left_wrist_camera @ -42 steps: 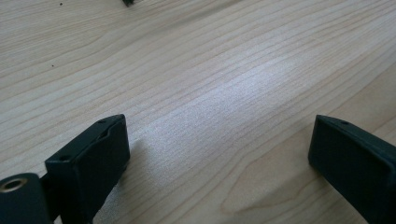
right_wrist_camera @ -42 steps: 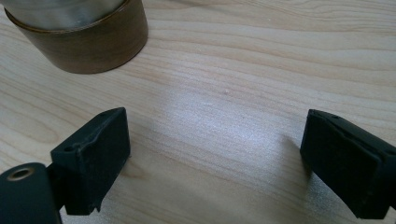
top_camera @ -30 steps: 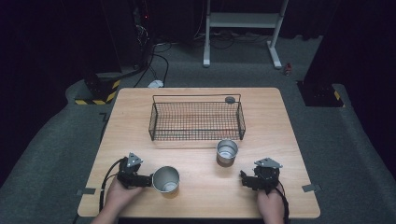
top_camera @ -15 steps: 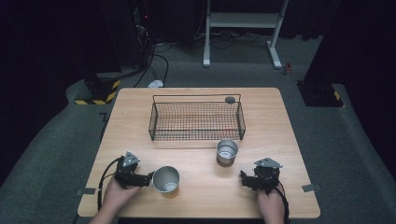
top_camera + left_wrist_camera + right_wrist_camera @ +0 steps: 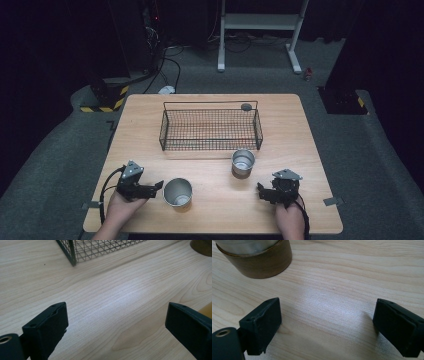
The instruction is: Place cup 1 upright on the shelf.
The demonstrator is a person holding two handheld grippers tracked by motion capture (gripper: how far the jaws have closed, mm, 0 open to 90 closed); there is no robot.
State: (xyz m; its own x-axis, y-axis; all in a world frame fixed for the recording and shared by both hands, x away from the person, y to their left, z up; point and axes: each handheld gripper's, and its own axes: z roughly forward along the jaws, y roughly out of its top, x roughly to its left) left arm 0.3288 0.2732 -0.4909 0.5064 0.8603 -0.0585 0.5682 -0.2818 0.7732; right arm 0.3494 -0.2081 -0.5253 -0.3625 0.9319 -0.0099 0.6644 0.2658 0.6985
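Note:
Two metal cups stand on the wooden table (image 5: 300, 130). The near cup (image 5: 177, 192) is just right of my left gripper (image 5: 156, 187), whose jaws point at it from a short way off. The far cup (image 5: 243, 162) stands up and left of my right gripper (image 5: 262, 191). My left gripper (image 5: 117, 322) is open wide over bare wood, with the far cup's base (image 5: 203, 244) at the top right. Bare wood also lies between the jaws of my right gripper (image 5: 328, 320), which is open too, and the far cup (image 5: 255, 258) is ahead to its left.
A black wire basket (image 5: 210, 129) stands in the middle of the table, and its front corner (image 5: 72, 253) is in the left gripper view. A small dark round object (image 5: 246, 106) sits at the basket's back right corner.

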